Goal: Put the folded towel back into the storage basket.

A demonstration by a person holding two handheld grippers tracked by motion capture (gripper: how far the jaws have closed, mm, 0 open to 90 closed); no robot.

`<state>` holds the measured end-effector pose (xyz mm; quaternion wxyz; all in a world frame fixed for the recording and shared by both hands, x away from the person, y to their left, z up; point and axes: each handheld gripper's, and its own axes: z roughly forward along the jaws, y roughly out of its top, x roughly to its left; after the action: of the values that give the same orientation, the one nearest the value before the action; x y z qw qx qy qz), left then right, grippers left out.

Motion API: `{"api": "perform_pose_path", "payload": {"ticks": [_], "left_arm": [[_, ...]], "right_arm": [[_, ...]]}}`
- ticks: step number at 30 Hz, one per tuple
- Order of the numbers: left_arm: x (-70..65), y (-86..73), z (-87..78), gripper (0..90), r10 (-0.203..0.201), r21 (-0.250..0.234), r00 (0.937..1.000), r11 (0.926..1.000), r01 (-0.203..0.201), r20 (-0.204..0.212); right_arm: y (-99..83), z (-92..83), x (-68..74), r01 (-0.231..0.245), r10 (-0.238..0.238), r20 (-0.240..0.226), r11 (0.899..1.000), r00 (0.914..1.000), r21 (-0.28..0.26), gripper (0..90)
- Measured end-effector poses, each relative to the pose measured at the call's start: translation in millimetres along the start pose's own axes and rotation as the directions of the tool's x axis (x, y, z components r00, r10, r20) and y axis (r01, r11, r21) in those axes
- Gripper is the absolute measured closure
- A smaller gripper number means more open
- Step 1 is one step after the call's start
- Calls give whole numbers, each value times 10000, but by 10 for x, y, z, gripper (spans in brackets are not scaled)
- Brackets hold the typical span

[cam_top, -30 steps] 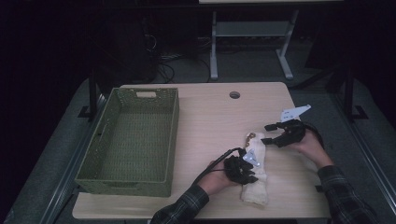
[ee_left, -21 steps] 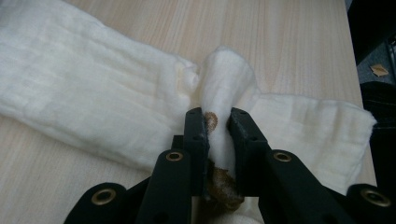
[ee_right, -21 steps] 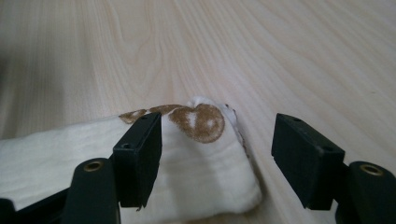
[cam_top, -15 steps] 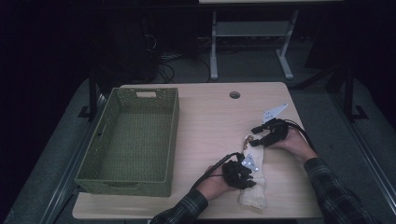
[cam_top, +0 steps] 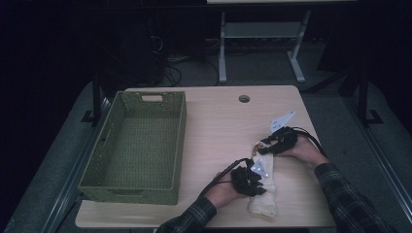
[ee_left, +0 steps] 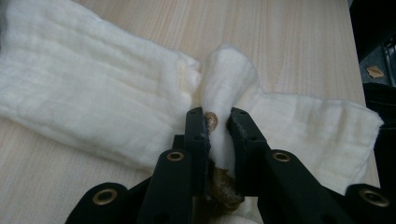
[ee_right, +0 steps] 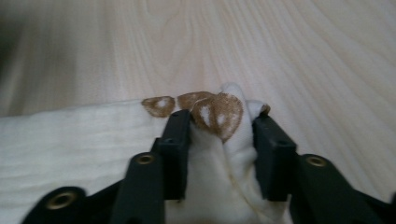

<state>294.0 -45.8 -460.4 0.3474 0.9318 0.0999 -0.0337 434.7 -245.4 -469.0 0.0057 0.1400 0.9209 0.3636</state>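
A cream-white knitted sock with brown heart-like patches point(cam_top: 263, 187) lies on the pale wooden table point(cam_top: 214, 131) at the lower right of the high view, between both hands. The left gripper point(ee_left: 218, 122) is pinching a raised fold of the sock, its black jaws closed on the fabric. The right gripper point(ee_right: 219, 125) clamps the patched end of the sock, a bunch of cloth squeezed between its jaws. An empty green woven basket point(cam_top: 114, 174) sits at the left, well apart.

Dark plaid sleeves point(cam_top: 347, 204), black grippers with brass-ringed screw holes point(ee_left: 175, 156), trailing black cables point(cam_top: 221, 175)
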Motion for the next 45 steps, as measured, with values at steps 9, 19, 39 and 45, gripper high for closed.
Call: {"api": "perform_pose_path", "payload": {"ticks": [9, 19, 39, 45], "left_arm": [[-7, 5, 1, 793, 102, 12, 9999, 9999, -102, -102], [-5, 55, -92, 802, 197, -256, 9998, 9995, -198, -27], [56, 383, -817, 802, 147, -1075, 9989, 9940, -194, -441], [62, 448, -1071, 801, 189, -999, 9971, 9947, -263, -742]], "right_arm": [[6, 3, 21, -505, 509, -393, 9987, 9979, 111, 791], [94, -63, 48, -476, 479, -130, 9986, 9988, 211, 798], [664, -375, 64, 195, -195, -44, 9998, 9998, -99, 798], [868, -433, 75, 430, -433, -79, 9986, 9990, -307, 797]]}}
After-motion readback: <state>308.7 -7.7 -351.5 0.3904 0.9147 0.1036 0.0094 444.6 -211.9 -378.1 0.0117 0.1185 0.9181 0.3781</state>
